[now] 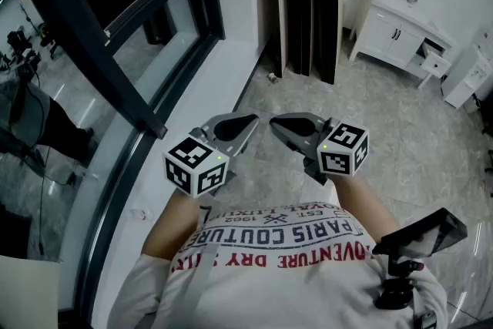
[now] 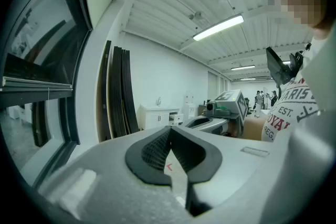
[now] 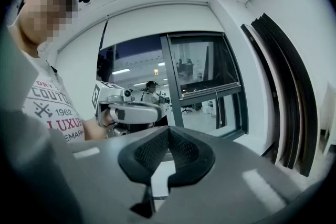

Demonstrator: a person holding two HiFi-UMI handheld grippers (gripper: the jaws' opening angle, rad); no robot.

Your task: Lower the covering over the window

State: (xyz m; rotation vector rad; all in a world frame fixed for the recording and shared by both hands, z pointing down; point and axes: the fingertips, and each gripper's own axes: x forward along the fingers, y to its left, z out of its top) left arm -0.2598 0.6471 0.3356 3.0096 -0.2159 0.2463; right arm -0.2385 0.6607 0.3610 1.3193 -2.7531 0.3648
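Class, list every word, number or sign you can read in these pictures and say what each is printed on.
"PARIS COUTURE": white printed T-shirt, upside down in the head view.
"EST. 1962": same shirt.
"ROYAL", "REG.": same shirt, left gripper view.
"LUXU", "EMARK": same shirt, cut off, right gripper view.
"VENTURE DRY": shirt's top line, rest unreadable.
Black-and-white square-marker cubes: patterns, no words.
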